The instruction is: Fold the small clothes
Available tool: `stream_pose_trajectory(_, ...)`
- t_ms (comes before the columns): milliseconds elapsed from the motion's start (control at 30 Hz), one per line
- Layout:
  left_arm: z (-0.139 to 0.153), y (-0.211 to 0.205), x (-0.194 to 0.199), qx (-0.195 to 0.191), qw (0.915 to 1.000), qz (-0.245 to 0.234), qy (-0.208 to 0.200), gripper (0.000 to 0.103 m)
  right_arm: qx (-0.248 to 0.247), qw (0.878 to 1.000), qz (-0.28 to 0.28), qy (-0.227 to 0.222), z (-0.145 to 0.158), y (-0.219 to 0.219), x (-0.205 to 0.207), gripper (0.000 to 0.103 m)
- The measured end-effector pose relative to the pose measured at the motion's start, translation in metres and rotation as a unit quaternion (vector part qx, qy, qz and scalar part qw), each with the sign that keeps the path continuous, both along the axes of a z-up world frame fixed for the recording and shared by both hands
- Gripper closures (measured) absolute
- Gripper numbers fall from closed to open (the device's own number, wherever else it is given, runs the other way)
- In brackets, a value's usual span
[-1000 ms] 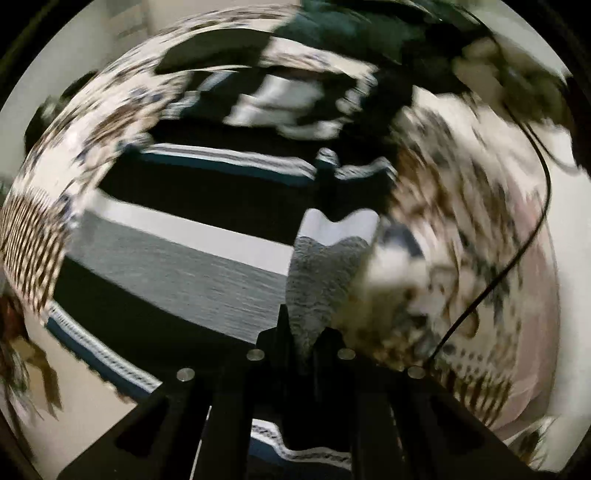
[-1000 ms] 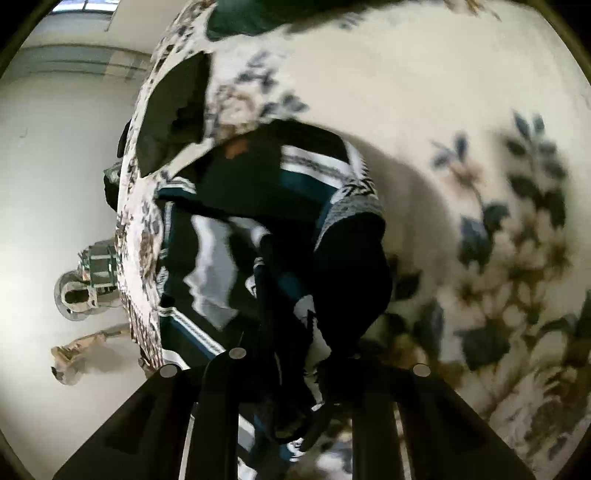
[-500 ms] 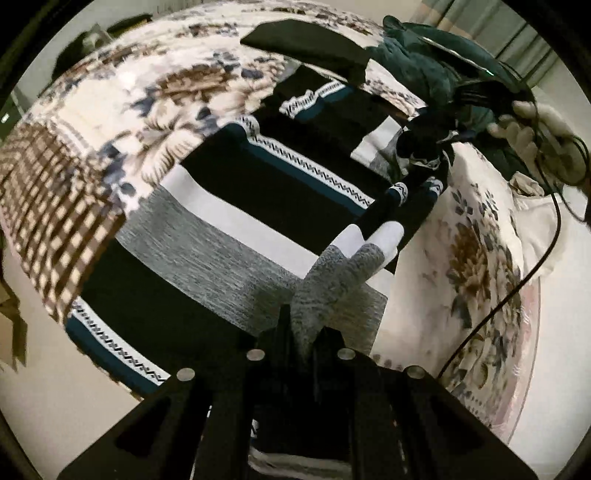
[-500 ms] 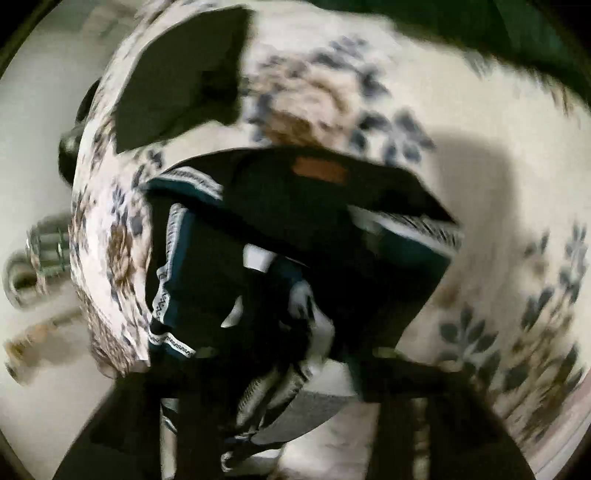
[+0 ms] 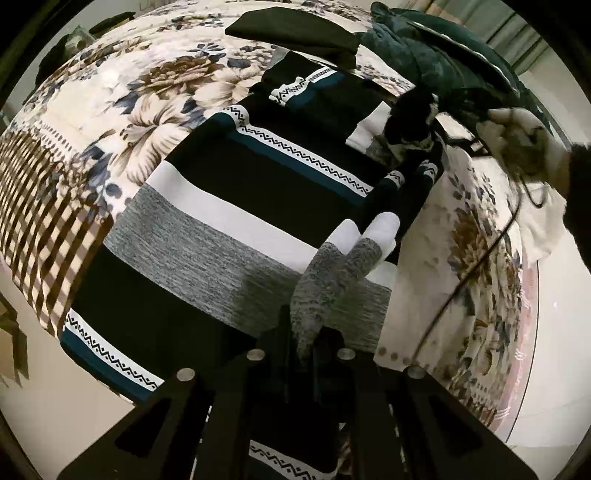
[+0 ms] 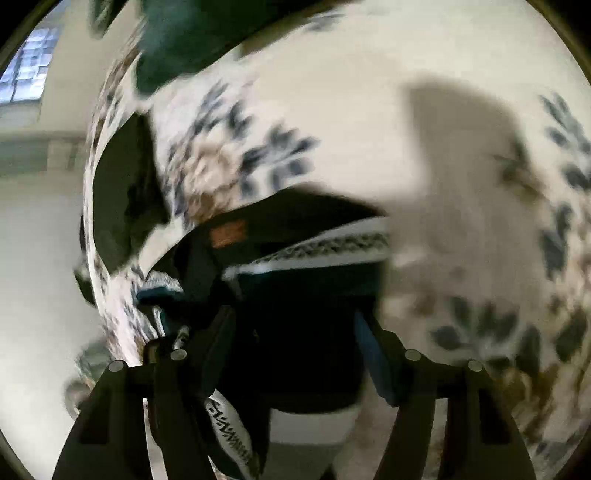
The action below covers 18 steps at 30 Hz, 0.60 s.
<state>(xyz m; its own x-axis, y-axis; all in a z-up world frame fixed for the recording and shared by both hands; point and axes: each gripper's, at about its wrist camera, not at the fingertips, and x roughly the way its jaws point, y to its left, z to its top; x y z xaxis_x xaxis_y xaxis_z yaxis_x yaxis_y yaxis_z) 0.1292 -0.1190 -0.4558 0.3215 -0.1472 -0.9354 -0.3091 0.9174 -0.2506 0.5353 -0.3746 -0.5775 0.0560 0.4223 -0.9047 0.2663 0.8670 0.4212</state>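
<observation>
One soft, floppy striped sweater (image 5: 236, 206) lies on the flowered bed (image 5: 122, 92); left gripper (image 5: 306, 332) pinches its grey sleeve cuff (image 5: 332, 273), right gripper (image 6: 295, 354) jaws stand apart. Grip hems.

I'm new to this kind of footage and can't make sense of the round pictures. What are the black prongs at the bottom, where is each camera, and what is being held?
No robot here: a person holds a two-finger gripper in each hand, each with a wide-angle camera looking along its fingers, so the pictures come out round.

In the left wrist view, the left gripper is shut on the grey end of a sleeve of the striped black, white, grey and teal knitted sweater, which lies on a floral bedspread. A folded black garment and a dark green garment lie farther back. The person's gloved hand shows at right.

The right wrist view is blurred. The right gripper has its jaws apart over the sweater's dark upper part.
</observation>
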Motion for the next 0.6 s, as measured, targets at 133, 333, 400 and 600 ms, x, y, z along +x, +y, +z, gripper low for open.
stream_pose_trajectory(133,0.011,0.005,-0.004,-0.008,0.9999,0.011,-0.009,0.097,-0.079,0.996,0.037,-0.006,0.011,0.029,0.000,0.092)
stream_pose_trajectory(333,0.027,0.044,-0.013,-0.052,0.9967,0.059,-0.020,0.097,-0.047,0.996,0.059,-0.055,0.085,0.071,0.013,0.093)
stream_pose_trajectory(400,0.026,0.066,-0.016,-0.063,0.9946,0.080,-0.022,0.097,-0.043,0.995,0.078,-0.051,0.093,0.102,0.020,0.094)
stream_pose_trajectory(600,0.005,0.131,-0.026,-0.082,0.9857,0.146,-0.019,0.097,-0.055,0.986,0.141,-0.063,0.093,0.222,0.035,0.096)
